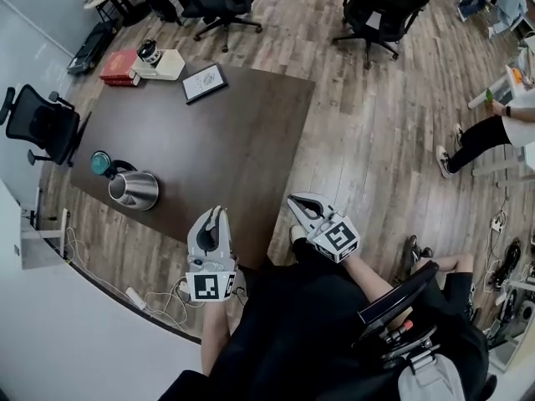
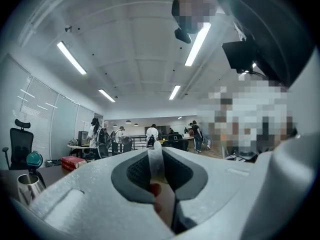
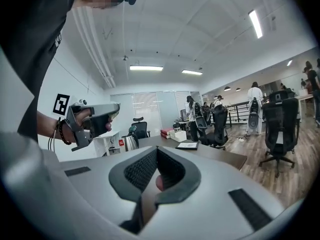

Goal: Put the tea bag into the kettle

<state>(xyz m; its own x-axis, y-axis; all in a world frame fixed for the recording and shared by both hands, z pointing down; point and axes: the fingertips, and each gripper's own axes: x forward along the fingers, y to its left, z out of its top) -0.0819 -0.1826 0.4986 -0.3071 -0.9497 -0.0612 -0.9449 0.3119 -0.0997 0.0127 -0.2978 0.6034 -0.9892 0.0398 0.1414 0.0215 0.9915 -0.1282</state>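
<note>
Where the worktop (image 1: 242, 132) carries it at far left, the kettle (image 1: 134, 190) lies ahead and left of the left gripper (image 1: 215, 214), the nearer one. Its fingers pinch the tea bag (image 2: 155, 158), held upright and edge-on. Right gripper (image 1: 298, 201): fingers pressed together, nothing between, farther off.

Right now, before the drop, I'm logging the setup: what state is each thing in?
kettle: upright on the table, its lid apparently flipped open.
left gripper: shut on the tea bag.
tea bag: pinched upright in the left gripper, not yet in the kettle.
right gripper: shut, empty.
red books: closed, stacked at the table's far corner.
</note>
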